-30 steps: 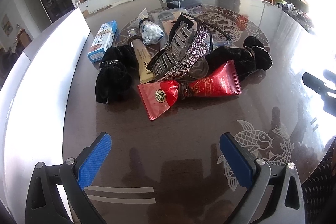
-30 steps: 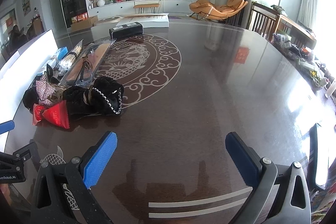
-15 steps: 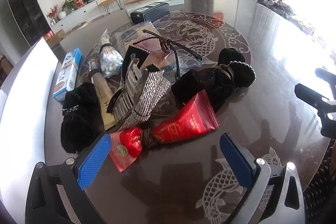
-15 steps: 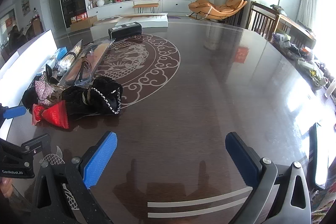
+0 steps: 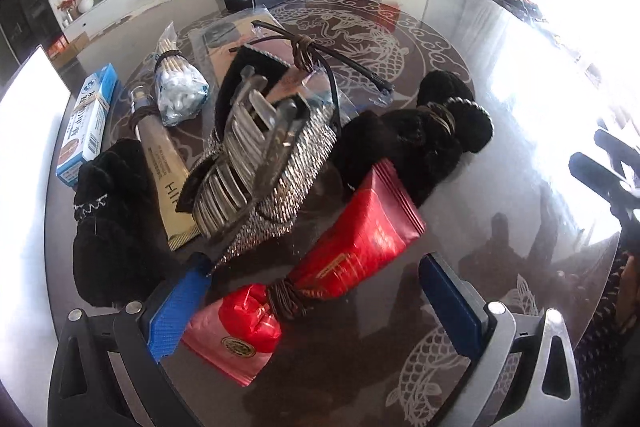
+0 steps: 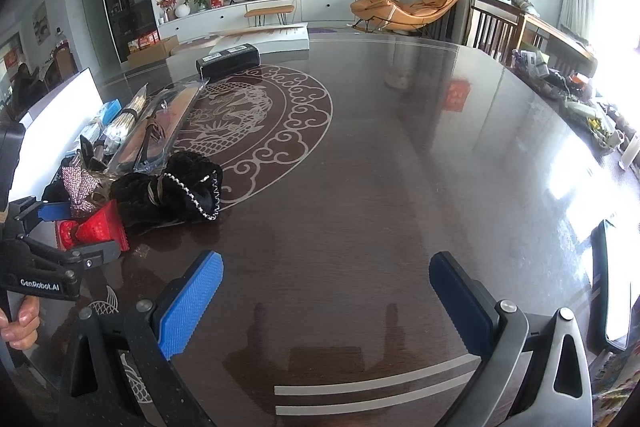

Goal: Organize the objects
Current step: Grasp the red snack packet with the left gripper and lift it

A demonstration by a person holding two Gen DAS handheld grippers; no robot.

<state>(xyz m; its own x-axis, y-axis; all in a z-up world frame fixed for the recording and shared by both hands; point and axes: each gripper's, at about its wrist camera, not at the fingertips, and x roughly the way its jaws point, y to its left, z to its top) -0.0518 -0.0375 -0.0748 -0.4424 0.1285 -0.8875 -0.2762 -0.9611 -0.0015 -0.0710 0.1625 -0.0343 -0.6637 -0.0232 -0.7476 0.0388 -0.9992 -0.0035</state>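
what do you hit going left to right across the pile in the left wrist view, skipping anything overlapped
blue and white box → black velvet scrunchie → bag of cotton swabs → rhinestone hair claw clip → red foil packet → black scrunchie with beaded trim

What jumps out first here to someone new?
The heap on the dark table: a rhinestone hair claw at its centre, with bright red packets tied by a band in front, between the open left gripper's fingers. The right gripper, also open, hangs over bare tabletop.
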